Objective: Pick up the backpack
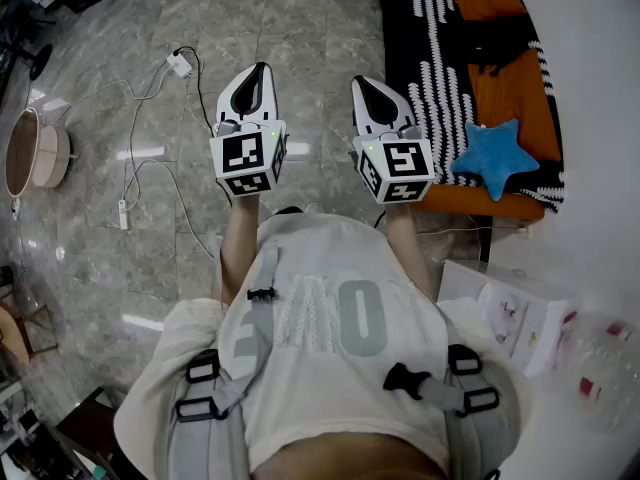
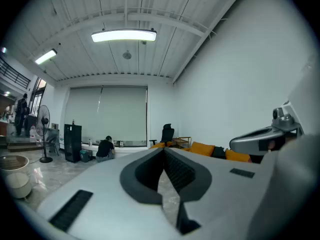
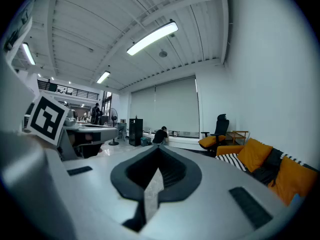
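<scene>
Grey backpack straps with black buckles hang over both shoulders of the person's white shirt, the right one at the lower right of the head view; the pack's body is hidden. My left gripper and right gripper are held side by side, level, out over the grey floor in front of the chest. Both are shut with nothing between the jaws. The left gripper view shows its jaws meeting, with the right gripper beside them. The right gripper's own jaws are also together.
A sofa with an orange seat and a black-and-white striped throw stands at the right, with a blue star cushion on it. A white cable and charger lie on the floor. A round drum stands left, white boxes lower right.
</scene>
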A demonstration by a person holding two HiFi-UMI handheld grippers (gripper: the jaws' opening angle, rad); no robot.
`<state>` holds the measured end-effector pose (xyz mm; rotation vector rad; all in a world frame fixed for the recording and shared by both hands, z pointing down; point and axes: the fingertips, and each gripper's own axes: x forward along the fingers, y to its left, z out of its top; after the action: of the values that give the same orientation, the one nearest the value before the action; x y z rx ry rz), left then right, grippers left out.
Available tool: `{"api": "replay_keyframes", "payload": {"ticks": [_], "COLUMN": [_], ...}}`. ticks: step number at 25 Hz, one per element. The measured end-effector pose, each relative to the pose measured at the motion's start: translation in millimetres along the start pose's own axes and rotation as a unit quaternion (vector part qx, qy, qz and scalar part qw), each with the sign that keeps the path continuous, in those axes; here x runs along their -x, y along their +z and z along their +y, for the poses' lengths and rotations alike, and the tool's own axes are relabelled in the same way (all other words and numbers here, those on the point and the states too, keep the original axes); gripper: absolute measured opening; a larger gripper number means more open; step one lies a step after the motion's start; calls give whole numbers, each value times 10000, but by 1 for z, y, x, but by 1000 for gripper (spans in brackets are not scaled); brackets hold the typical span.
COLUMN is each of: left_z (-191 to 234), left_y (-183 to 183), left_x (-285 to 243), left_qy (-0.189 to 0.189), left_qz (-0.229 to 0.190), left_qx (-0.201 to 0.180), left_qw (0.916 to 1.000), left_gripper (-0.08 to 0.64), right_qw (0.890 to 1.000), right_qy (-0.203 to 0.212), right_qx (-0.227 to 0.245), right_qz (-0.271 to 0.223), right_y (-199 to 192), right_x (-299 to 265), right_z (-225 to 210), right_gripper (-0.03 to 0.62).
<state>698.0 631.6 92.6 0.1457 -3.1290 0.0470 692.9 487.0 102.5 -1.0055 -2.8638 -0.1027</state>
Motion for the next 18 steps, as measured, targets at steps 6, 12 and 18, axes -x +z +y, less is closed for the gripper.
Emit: {"api": "replay_keyframes", "payload": {"ticks": [6, 12, 18], "left_z": [-8, -8, -1], "left_y": [-3, -8, -11], "left_x": [-4, -6, -4], "left_qy": [-106, -157, -155], "left_qz": [14, 68, 202], "left_qx": [-25, -31, 30], "left_qw": [9999, 9998, 9997], "left_gripper": [20, 20, 20], "right_qw": [10000, 9999, 9998], "right_qy": [55, 117, 129], "right_qx": [13, -40, 156], "right_qz": [62, -87, 20], "right_y": [-5, -4, -10], "right_x": [1, -1, -7], "right_z": [-1, 1, 10], "right_gripper": [6, 6, 6]}}
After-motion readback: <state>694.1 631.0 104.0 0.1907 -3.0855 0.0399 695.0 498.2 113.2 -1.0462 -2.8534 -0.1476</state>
